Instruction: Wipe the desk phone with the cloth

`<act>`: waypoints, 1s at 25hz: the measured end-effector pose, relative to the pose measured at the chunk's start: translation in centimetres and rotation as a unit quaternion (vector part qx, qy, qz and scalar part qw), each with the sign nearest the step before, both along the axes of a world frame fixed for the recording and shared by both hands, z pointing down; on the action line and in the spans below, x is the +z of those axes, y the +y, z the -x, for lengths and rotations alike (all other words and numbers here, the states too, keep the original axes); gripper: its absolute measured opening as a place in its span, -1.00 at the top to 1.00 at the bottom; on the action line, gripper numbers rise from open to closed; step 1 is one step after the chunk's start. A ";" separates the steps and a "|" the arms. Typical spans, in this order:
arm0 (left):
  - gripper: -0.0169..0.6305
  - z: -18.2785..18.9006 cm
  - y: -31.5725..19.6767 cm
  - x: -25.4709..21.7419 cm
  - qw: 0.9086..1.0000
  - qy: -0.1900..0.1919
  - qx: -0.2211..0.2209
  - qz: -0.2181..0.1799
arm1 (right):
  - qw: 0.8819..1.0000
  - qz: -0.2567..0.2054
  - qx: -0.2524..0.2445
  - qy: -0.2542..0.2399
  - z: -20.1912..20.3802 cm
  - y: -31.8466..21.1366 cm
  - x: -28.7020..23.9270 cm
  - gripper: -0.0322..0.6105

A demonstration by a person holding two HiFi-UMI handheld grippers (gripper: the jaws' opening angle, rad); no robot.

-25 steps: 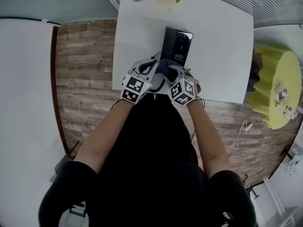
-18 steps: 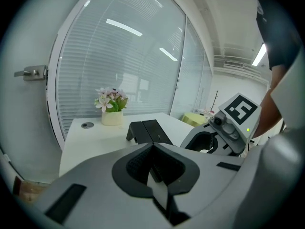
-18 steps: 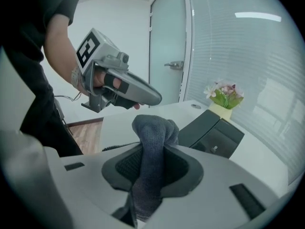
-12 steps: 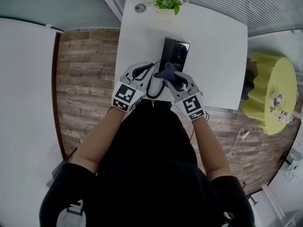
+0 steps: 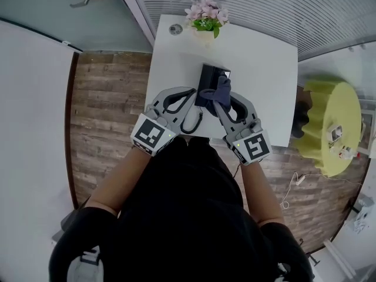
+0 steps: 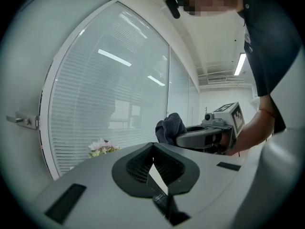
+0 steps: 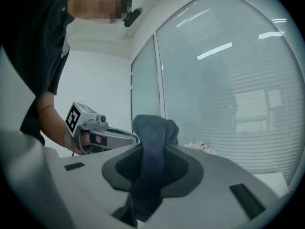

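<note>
Clamping cloth (image 7: pixel 150 132), right claw (image 7: pixel 152 168), left claw (image 6: pixel 152 152) closed

White desk (image 5: pixel 264 81) is set against a slatted blind wall (image 5: pixel 252 4). Pot of pink flowers (image 5: pixel 206 14) is placed at the desk's far edge; a small round grey disc (image 5: pixel 175 29) is noted just beside it, at the corner. Wood-plank floor (image 5: pixel 108 116) is seen on both sides. A yellow round table (image 5: pixel 329 128) is noted well apart, with a white cable (image 5: pixel 292 184) lying near it on the floor.

Desk phone (image 5: pixel 207 76) on the table (image 5: pixel 264 69) — flowers (image 5: pixel 205 13) behind, cloth (image 5: pixel 222 90) at its right.
</note>
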State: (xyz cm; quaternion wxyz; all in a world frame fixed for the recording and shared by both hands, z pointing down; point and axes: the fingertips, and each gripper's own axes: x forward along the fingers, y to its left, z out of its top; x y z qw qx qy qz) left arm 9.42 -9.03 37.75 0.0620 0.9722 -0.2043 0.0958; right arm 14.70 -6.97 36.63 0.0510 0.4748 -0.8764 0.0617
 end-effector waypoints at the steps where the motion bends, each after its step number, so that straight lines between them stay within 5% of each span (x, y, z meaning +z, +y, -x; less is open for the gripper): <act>1: 0.92 -0.1 0.1 -0.9 1.000 0.006 0.003 -0.004 | 1.000 -0.008 0.001 -0.002 0.0 -0.1 -1.0 0.55; 8: 0.91 -0.1 0.0 -4.5 0.999 0.049 0.001 -0.018 | 0.999 -0.044 0.008 0.000 -0.2 -0.3 -4.9 0.55; 25: 0.92 -0.4 0.2 -6.3 0.998 0.062 0.013 -0.029 | 0.998 -0.062 0.021 0.005 -0.1 -0.2 -6.6 0.55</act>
